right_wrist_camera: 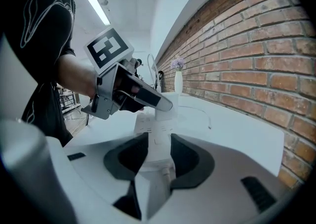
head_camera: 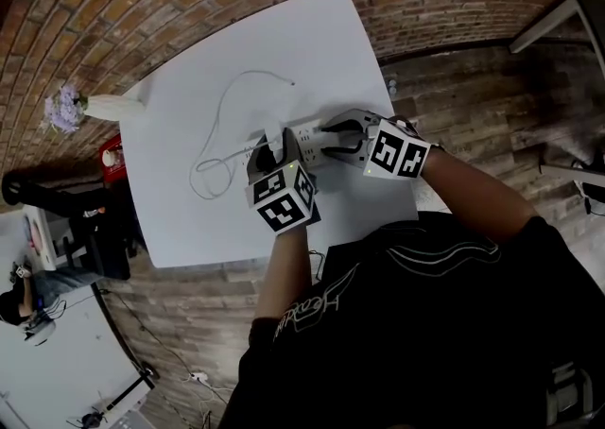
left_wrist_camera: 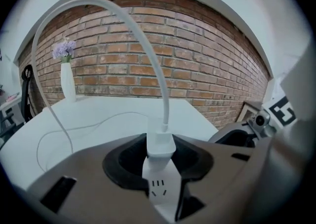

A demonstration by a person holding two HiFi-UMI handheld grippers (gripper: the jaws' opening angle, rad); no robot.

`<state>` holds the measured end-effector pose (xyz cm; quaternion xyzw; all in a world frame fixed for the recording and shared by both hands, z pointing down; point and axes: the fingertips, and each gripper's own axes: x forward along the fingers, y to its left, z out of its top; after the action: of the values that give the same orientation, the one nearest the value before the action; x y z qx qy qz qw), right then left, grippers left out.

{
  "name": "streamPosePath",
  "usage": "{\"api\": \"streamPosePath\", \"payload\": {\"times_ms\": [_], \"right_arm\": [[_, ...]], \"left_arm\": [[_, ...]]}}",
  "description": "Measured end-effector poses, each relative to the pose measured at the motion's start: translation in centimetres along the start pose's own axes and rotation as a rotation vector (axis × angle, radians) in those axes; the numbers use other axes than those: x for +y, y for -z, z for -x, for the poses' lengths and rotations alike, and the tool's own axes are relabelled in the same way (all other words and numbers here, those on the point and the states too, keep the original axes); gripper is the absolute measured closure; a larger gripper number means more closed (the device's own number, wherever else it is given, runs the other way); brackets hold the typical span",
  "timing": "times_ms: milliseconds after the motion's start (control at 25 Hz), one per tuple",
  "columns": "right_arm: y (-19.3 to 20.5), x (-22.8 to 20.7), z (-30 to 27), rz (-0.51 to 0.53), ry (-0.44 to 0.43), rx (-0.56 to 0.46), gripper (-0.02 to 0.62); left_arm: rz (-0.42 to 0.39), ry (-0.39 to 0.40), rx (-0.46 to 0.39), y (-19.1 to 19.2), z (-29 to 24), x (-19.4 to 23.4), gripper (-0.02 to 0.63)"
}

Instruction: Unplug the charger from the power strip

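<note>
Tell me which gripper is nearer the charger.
Left: the left gripper clasps the charger; the right gripper holds the power strip further along.

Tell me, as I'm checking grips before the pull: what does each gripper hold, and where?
Left gripper: the white block-shaped charger, by its two sides. Right gripper: the white plastic power strip, across the end opposite the charger.

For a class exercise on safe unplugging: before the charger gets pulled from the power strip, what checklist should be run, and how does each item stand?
1. Left gripper jaws clamp charger: ok.
2. Right gripper jaws brace power strip: ok.
3. Charger upright in its socket: ok.
4. Cable slack on table: ok.
5. How tightly the prongs sit: cannot tell.
</note>
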<state>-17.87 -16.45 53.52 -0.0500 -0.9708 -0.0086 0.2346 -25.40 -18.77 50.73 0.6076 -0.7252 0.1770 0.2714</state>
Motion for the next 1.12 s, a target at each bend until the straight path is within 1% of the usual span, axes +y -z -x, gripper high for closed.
{"api": "streamPosePath", "payload": {"times_ms": [120,200,280,440,520,600,720,800,880,1040,1120], "right_arm": [[0.1,0.11,-0.02,0.004,-0.004,0.004,0.471],[0.05,0.1,-0.02,0.006,-0.002,0.003,0.471],[0.02,0.09,-0.04,0.01,0.004,0.001,0.471],[0.08,0.06,-0.06,0.011,0.005,0.005,0.471],[0.07,0.13,-0.03,0.011,0.002,0.003,0.472],[0.08,0.13,0.04,0.01,0.002,0.002,0.472],[0.02,0.06,0.06,0.009,0.0,0.002,0.472],[0.02,0.05,0.04,0.012,0.002,0.002,0.471],[0.07,0.05,0.01,0.014,0.005,0.002,0.472],[0.12,0.08,-0.01,0.01,-0.004,0.001,0.472],[0.08,0.1,0.03,0.01,-0.008,-0.004,0.472]], "left_arm": [[0.058,0.032,0.015,0.5,-0.14,0.32,0.471],[0.067,0.043,0.007,0.49,-0.15,0.39,0.471],[0.057,0.031,-0.002,0.47,-0.13,0.43,0.469],[-0.004,-0.047,-0.022,0.36,0.0,0.18,0.472],[-0.024,-0.066,-0.027,0.34,0.08,0.0,0.472],[-0.005,-0.045,-0.02,0.34,0.09,-0.03,0.472],[0.069,0.028,0.008,0.4,0.0,0.3,0.47],[0.078,0.048,0.014,0.48,0.03,0.41,0.469],[0.057,0.027,0.011,0.53,0.05,0.39,0.469],[-0.017,-0.044,-0.008,0.26,0.23,0.04,0.471],[-0.029,-0.051,-0.015,0.19,0.41,-0.14,0.471]]}}
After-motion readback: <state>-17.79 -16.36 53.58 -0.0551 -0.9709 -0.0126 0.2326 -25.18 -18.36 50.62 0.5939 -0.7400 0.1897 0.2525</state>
